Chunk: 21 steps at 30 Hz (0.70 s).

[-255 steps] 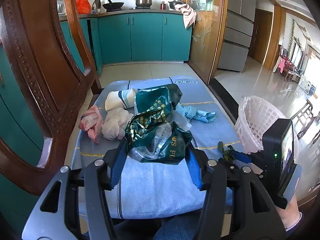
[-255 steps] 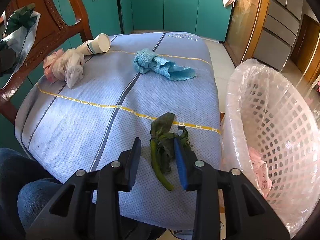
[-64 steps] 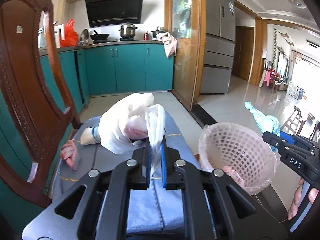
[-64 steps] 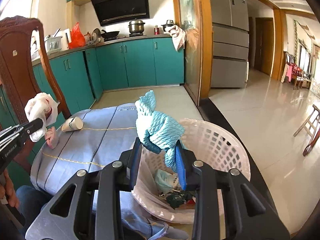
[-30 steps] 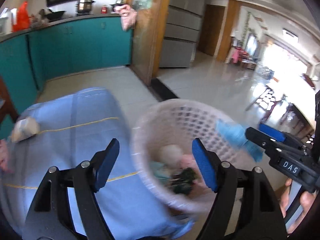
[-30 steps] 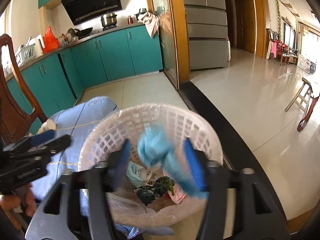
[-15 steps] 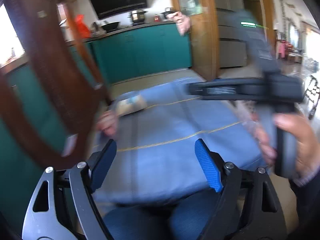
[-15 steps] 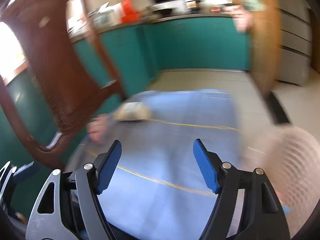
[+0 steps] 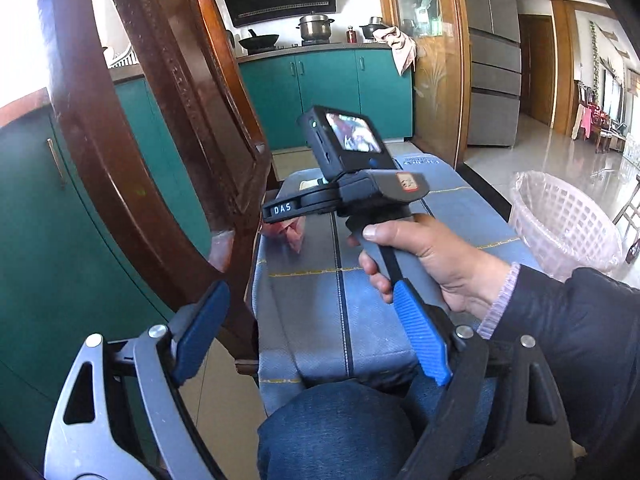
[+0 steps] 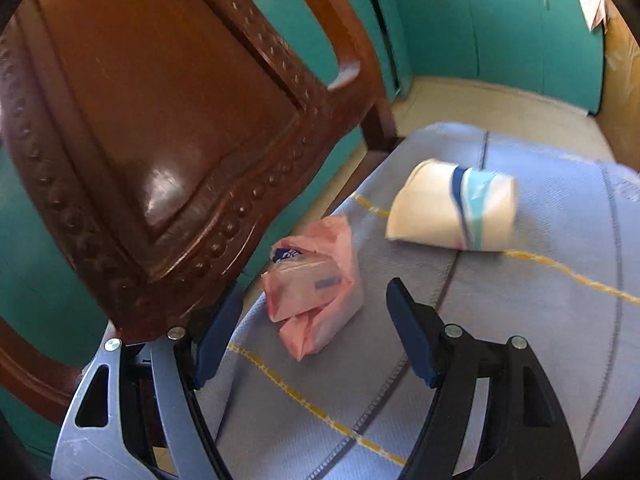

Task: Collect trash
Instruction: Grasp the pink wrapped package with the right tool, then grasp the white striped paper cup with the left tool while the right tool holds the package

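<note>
Carved dark-brown wooden chair back [image 10: 168, 128] fills the left of both views, rising beside the table draped in a blue-grey cloth with yellow stitched lines [image 10: 520, 320]. On that cloth, near its left edge, lies a crumpled pink plastic wrapper [image 10: 316, 300], and beyond it to the right a white paper cup with a blue band [image 10: 452, 208] rests on its side, apart from the wrapper. The right tool [image 10: 312, 332] hangs just over the wrapper, blue pads spread wide, empty. The left tool [image 9: 312, 332], its jaws having just been opening, also stands wide with nothing between them. A hand [image 9: 436, 264] grips the right tool's handle. Far right, a white lattice plastic basket lined with a clear bag [image 9: 568, 220] stands beside the table.
</note>
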### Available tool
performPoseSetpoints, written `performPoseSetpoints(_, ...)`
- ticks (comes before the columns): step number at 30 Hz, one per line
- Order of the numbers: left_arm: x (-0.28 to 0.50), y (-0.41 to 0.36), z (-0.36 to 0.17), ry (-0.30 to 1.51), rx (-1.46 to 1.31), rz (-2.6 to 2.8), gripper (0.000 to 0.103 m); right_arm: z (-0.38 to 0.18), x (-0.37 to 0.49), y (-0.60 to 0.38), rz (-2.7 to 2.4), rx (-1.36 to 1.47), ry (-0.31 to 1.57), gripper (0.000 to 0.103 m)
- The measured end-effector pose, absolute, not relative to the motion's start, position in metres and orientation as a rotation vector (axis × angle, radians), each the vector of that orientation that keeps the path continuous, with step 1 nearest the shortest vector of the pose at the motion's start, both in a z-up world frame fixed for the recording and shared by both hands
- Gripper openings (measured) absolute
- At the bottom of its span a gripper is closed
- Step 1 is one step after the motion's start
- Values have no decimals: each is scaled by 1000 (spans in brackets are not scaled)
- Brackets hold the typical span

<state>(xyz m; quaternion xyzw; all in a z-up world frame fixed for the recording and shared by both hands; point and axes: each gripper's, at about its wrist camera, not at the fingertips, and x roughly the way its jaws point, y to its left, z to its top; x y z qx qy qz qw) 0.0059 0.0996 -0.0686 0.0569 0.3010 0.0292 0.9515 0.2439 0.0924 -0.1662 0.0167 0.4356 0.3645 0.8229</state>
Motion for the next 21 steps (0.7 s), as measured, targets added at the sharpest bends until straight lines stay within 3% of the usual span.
performPoseSetpoints(3, 8, 102, -70, 613, 105, 53, 85, -179, 250, 96, 791, 39, 965, 48)
performPoseSetpoints(4, 9, 103, -70, 614, 104, 52, 85, -179, 249, 92, 799, 51, 957, 45)
performPoseSetpoints(13, 36, 91, -63, 607, 87, 11, 85, -152, 209, -5, 633, 41, 891, 43)
performPoseSetpoints(18, 112, 75, -55, 629, 41, -68, 85, -119, 173, -95, 449, 18, 809, 43)
performPoseSetpoints(21, 188, 70, -69, 703, -10, -94, 94, -108, 150, -132, 420, 32, 776, 43)
